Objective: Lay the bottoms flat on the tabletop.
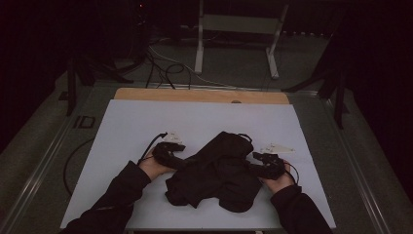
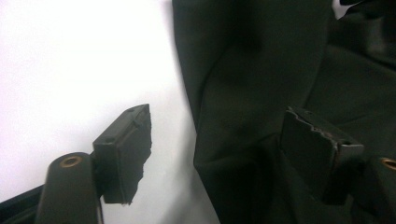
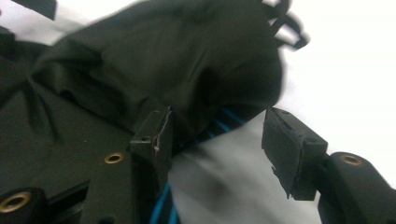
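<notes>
White surface point(image 1: 126, 126) at frame centre carries a crumpled black garment point(image 1: 219, 170); left claw point(image 1: 181, 162) and right claw point(image 1: 254, 168), both spread, flank it.

- Looks like a lab recording rig, dark room.
- White table point(image 1: 126, 131) centre frame, black curtains at both sides.
- Loose cables point(image 1: 160, 66) and a metal stand point(image 1: 236, 29) on floor, top of frame.

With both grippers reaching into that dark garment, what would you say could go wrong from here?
The left gripper straddles just the edge of the black garment, so it may pinch a thin fold that slips out. The right gripper sits over bunched cloth near a blue inner strip, so it might catch several layers.
</notes>
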`<state>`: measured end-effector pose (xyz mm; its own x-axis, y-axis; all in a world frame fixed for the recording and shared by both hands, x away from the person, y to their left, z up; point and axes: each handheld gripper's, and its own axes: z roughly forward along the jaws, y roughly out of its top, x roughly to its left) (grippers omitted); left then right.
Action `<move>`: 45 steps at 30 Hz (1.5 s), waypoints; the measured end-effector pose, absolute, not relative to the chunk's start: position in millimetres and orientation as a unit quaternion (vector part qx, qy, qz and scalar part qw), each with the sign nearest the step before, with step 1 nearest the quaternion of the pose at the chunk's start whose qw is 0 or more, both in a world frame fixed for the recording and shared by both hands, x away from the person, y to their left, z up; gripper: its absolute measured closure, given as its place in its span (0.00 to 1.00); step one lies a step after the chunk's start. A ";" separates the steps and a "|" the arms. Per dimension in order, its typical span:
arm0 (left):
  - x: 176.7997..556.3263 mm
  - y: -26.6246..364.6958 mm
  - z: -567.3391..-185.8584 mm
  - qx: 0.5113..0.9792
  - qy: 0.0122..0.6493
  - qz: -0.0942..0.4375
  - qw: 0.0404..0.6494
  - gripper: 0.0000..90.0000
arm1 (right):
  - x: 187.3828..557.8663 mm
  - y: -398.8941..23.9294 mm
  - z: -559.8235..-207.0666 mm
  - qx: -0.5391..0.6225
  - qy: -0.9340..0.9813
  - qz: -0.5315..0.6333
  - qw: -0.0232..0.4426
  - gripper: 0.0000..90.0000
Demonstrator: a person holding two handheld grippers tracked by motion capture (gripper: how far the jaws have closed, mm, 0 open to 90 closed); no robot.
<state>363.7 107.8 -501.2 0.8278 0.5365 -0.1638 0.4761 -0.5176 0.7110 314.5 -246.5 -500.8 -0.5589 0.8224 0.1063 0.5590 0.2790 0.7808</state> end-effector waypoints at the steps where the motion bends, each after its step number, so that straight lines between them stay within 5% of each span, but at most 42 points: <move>1: 365.0 105.6 -504.2 0.872 0.290 0.035 0.393 0.31 | 315.1 -243.7 -503.9 0.440 0.786 0.406 0.158 0.48; 9: 367.2 93.5 -516.1 0.888 0.270 0.018 0.372 0.44 | 319.7 -230.1 -511.7 0.429 0.797 0.398 0.148 0.67; 17: 368.9 90.7 -517.4 0.891 0.275 0.027 0.361 0.73 | 320.3 -230.8 -511.3 0.425 0.805 0.388 0.149 0.96; 22: 369.3 91.9 -516.0 0.887 0.278 0.031 0.368 0.96 | 320.3 -231.4 -508.7 0.417 0.807 0.389 0.152 0.99; 45: 320.2 148.6 -443.2 0.860 0.278 0.143 0.403 0.98 | 331.0 -225.6 -467.1 0.391 0.795 0.417 0.202 1.00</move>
